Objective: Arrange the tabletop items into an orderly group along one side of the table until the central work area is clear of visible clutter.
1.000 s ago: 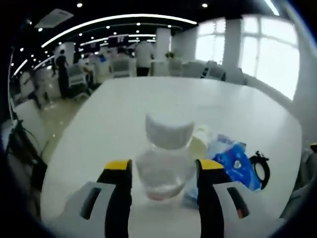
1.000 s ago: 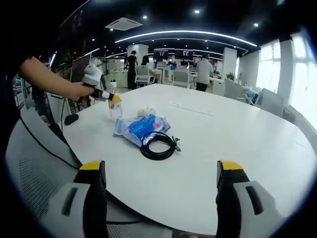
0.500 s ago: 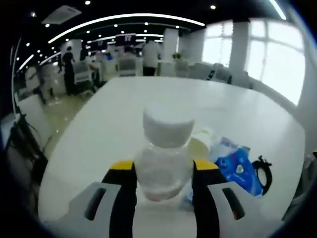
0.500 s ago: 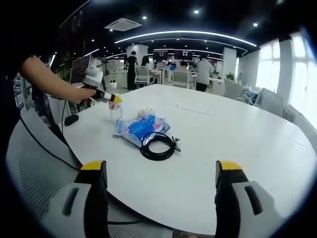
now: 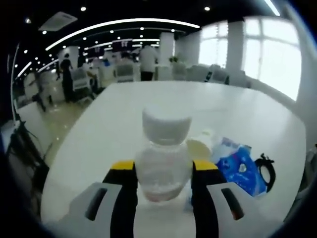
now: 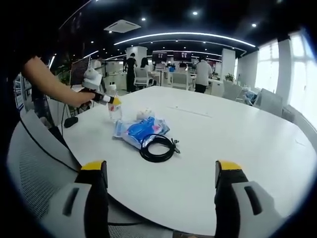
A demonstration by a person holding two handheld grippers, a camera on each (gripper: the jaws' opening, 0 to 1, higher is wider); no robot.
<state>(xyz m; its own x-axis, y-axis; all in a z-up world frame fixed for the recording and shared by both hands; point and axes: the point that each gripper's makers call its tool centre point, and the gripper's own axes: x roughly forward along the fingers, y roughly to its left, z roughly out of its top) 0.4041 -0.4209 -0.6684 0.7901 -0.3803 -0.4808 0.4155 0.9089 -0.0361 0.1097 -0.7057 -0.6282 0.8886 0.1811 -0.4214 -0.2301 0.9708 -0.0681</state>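
Left claw: in the left gripper view the left claw (image 5: 162, 171) was closed on the clear bottle (image 5: 163, 161), its yellow-tipped jaws pressed against both sides of the bottle's body; in the right gripper view it (image 6: 113, 100) appeared at the far left edge of the table, held by the person's hand (image 6: 81, 97).
Clear bottle: it stood upright with a white cap (image 5: 166, 124); in the right gripper view the bottle (image 6: 114, 109) was near the table's left edge, its base at or just above the surface, and which of the two could not be told.
Right claw: the right claw (image 6: 161, 171) was open and empty, its two jaws wide apart over the near edge of the table, well apart from the items.
Table: the white table (image 6: 233, 144) was large with a rounded edge.
Blue packet: a blue and white packet (image 6: 141, 130) lay flat just beside the bottle; in the left gripper view it (image 5: 237, 168) lay to the right of the bottle.
Black cable: a coiled black cable (image 6: 157, 147) lay touching the packet's near edge; in the left gripper view the coil (image 5: 268, 171) showed past the packet.
Pale item: a small pale item (image 5: 200, 145) sat between the bottle and the packet, too blurred to identify.
Surroundings: an open office with chairs and standing people lay beyond the table.
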